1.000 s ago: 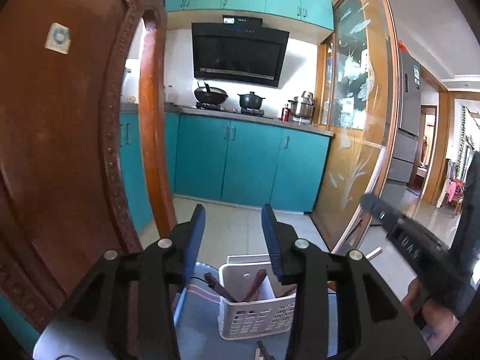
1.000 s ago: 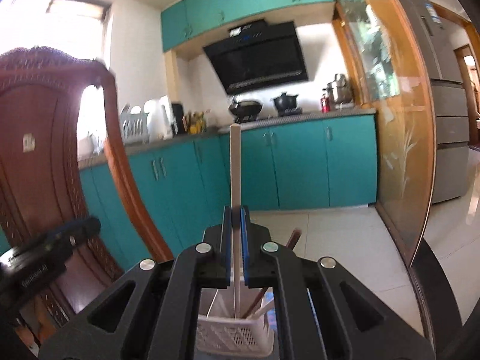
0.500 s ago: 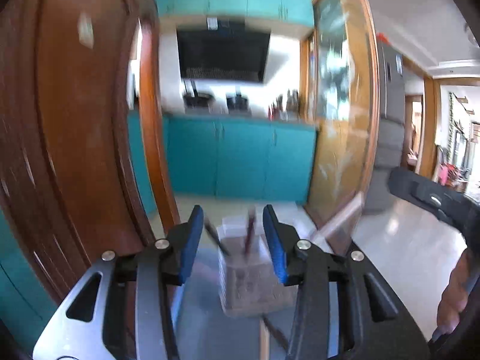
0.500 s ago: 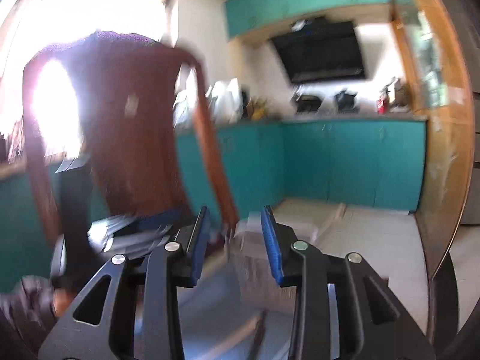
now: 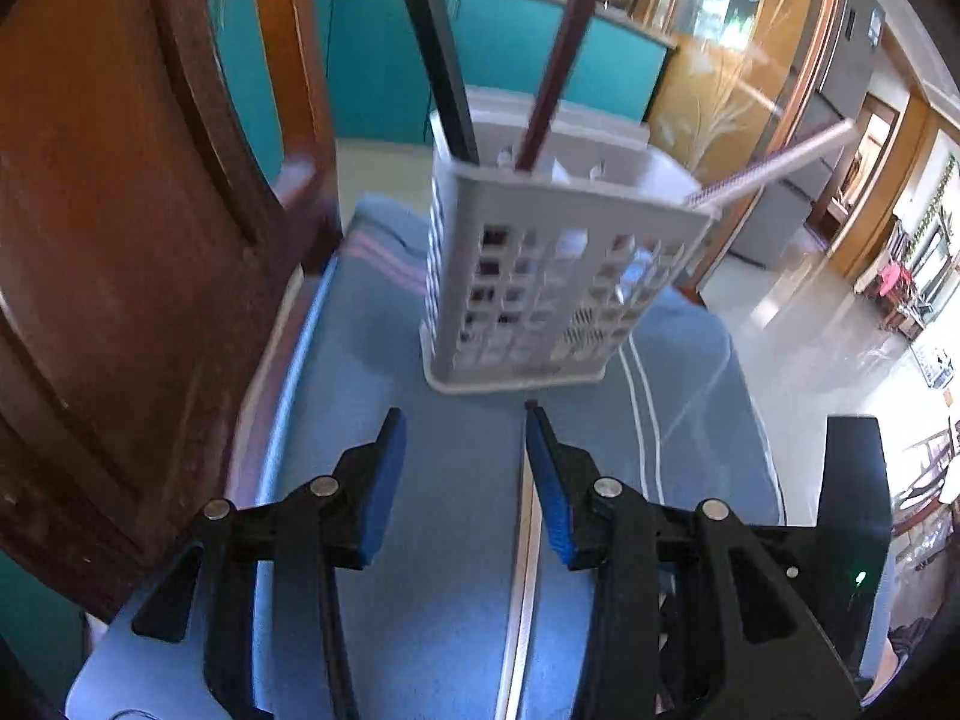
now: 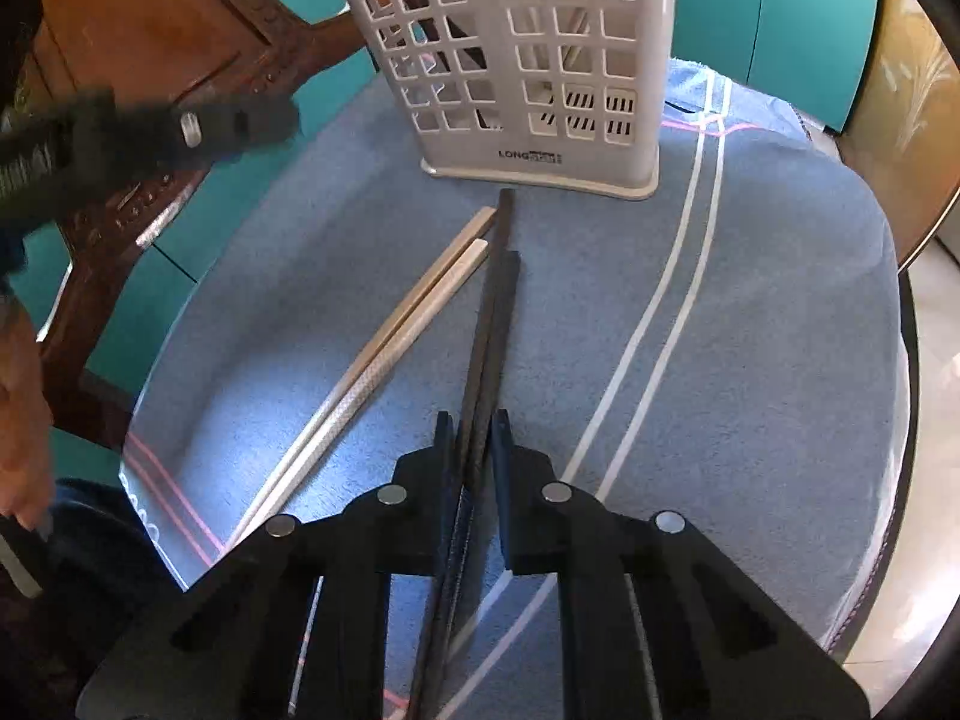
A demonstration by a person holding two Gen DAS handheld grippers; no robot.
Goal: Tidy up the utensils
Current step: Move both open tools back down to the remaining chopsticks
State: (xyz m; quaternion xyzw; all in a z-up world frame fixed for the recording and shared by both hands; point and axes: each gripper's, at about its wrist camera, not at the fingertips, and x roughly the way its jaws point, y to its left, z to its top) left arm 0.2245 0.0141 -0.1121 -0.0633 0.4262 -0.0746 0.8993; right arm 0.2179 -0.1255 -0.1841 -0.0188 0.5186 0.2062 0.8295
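A white slotted utensil basket (image 5: 540,276) stands on the blue cloth; it also shows in the right wrist view (image 6: 528,60). It holds a black chopstick (image 5: 441,66), a dark red one (image 5: 558,60) and a white one (image 5: 774,165) leaning right. My left gripper (image 5: 459,468) is open and empty above the cloth, just short of the basket. My right gripper (image 6: 471,450) is low over two black chopsticks (image 6: 489,324) that run between its narrowly spread fingers. Two pale chopsticks (image 6: 384,360) lie to their left.
A carved wooden chair back (image 5: 120,210) stands close on the left. The blue striped cloth (image 6: 720,330) covers a small round table (image 6: 906,360) whose edge drops to the tiled floor on the right. Teal kitchen cabinets (image 5: 372,60) stand behind.
Both grippers have dropped from high above to just over the cloth. The right gripper let go of the white chopstick, which now leans in the basket, and closed in around the black chopsticks.
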